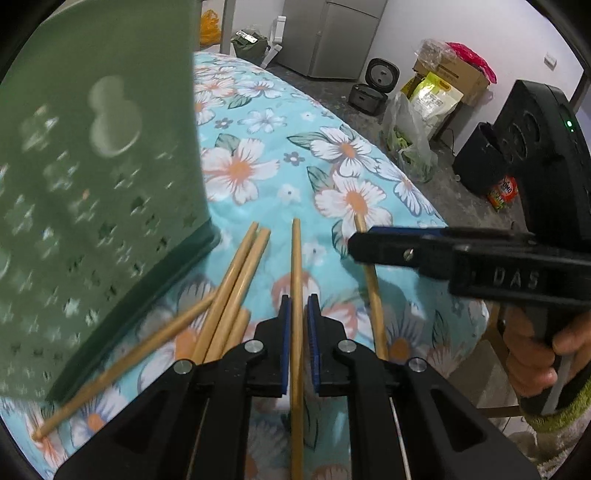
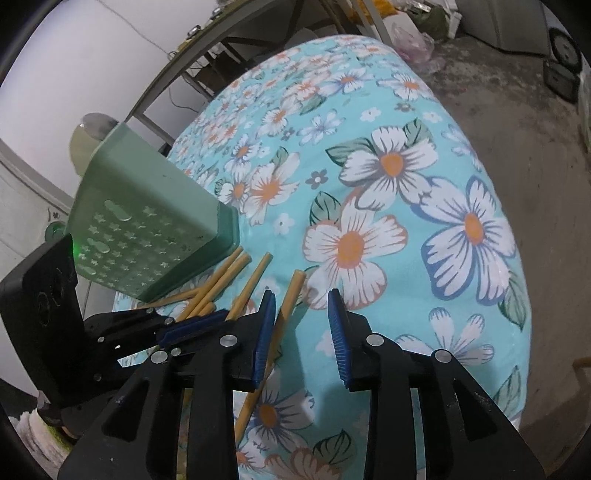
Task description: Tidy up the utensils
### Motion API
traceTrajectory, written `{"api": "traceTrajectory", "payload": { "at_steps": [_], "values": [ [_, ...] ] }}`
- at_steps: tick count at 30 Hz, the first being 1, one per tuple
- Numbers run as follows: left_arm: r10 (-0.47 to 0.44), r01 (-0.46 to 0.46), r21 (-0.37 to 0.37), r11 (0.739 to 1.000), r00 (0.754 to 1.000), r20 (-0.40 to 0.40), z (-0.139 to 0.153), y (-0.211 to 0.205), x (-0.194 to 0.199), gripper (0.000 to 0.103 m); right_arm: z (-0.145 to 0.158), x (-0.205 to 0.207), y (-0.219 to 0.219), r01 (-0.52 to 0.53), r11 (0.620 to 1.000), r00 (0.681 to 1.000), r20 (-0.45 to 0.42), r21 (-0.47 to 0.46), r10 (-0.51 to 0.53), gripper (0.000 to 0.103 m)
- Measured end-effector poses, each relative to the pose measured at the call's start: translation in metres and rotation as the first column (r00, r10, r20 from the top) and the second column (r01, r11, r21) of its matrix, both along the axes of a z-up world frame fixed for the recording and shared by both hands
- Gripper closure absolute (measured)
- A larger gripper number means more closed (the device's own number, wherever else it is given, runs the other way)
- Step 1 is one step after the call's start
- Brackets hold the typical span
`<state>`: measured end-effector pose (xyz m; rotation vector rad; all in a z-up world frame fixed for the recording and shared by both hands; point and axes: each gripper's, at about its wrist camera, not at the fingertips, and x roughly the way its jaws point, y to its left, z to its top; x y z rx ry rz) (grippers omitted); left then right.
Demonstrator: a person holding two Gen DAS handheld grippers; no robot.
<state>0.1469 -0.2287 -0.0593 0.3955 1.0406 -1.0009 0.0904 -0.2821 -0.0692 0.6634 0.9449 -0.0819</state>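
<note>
Several wooden chopsticks (image 1: 236,291) lie on the floral tablecloth beside a green perforated utensil holder (image 1: 99,177) that lies tipped on its side. My left gripper (image 1: 296,306) is nearly closed around one chopstick (image 1: 296,258), its pads just beside it. My right gripper (image 2: 303,317) is open, its left pad next to another chopstick (image 2: 284,314) that lies on the cloth; it also shows in the left wrist view (image 1: 373,247). The holder (image 2: 147,229) and the chopstick pile (image 2: 218,284) show at the left in the right wrist view, with the left gripper (image 2: 192,326) over them.
The table (image 2: 369,184) carries a turquoise flowered cloth and drops off at the right edge to a concrete floor. On the floor stand bags (image 1: 410,125), a cardboard box (image 1: 454,74), a rice cooker (image 1: 373,86) and a grey cabinet (image 1: 332,33).
</note>
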Motion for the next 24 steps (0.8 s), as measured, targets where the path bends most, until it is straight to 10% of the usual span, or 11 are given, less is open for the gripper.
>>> {"api": "traceTrajectory", "payload": {
  "at_steps": [24],
  "values": [
    [0.031, -0.032, -0.067, 0.997, 0.999, -0.007, 0.002, -0.014, 0.017, 0.098, -0.012, -0.001, -0.027, 0.078, 0.98, 0.996, 0.026, 0.181, -0.084, 0.098]
  ]
}}
